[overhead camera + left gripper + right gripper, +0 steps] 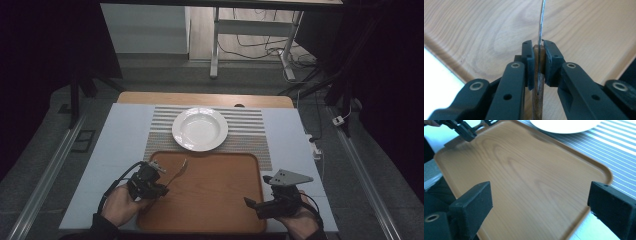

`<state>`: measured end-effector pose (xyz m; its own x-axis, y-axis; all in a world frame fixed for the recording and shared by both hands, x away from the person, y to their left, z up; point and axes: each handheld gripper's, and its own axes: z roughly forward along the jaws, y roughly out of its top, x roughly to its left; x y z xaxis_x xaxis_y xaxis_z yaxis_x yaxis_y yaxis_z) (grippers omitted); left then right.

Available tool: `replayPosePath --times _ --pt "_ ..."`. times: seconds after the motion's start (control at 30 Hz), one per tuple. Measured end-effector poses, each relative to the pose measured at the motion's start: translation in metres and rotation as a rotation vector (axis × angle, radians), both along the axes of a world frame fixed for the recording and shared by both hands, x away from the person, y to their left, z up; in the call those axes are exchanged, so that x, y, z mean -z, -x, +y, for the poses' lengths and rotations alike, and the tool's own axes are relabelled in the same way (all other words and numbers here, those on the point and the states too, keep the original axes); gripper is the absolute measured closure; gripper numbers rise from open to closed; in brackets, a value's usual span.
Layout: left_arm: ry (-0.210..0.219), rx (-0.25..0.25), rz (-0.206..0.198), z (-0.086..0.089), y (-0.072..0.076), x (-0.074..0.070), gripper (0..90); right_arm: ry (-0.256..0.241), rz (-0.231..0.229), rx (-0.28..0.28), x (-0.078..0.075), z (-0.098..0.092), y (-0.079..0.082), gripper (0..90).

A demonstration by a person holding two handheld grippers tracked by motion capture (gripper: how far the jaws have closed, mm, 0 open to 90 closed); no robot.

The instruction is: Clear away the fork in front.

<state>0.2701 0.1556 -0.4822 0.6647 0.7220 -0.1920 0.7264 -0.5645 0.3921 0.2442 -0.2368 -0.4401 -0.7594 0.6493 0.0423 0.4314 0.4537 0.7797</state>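
- Left claw point(162, 181): closed on a fork point(176, 172) at the near-left part of the wooden tray point(215, 200). In the left gripper view the two jaws press against the sides of the fork's wooden handle point(539, 75), with the thin metal shank point(541, 22) running straight out between them.
- Fork position: over the tray's left half, near its far-left corner. Whether the head touches the tray surface cannot be told.
- Fork orientation: the long axis runs diagonally, from the handle in the claw at near-left to the metal head at far-right. The head points toward the white plate point(200, 129).
- Right claw point(541, 205): wide open and holding nothing. In the right gripper view its two jaws stand far apart over the tray's right portion.
- In the high view the right claw point(254, 205) is at the tray's near-right edge, pointing left across the tray.
- Plate: empty, resting on a striped placemat point(250, 135) just beyond the tray's far edge.
- Tray and placemat both lie on the pale tabletop point(120, 145).
- The two claws are well apart.
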Motion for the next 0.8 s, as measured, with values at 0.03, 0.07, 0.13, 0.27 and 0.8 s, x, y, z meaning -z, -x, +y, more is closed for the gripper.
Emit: replayPosePath --times 0.03,0.07,0.13,0.27,0.8 --pt "-0.002 -0.014 0.006 0.001 -0.001 0.001 79.6 0.005 -0.001 0.006 0.0 -0.001 0.001 5.7" --pt "-0.003 -0.029 0.011 0.002 -0.001 0.002 79.6 0.002 0.0 0.01 0.0 -0.003 0.001 5.7" --pt "-0.003 -0.053 0.024 0.003 -0.003 0.004 79.6 0.003 -0.001 0.021 0.001 -0.005 0.003 5.2" --pt "-0.005 -0.082 0.049 0.006 -0.007 0.011 79.5 0.007 0.001 0.032 0.002 -0.009 0.004 5.2" --pt "-0.011 -0.066 0.07 0.002 -0.011 0.021 66.4 0.017 0.027 0.055 0.004 -0.019 0.006 5.2"
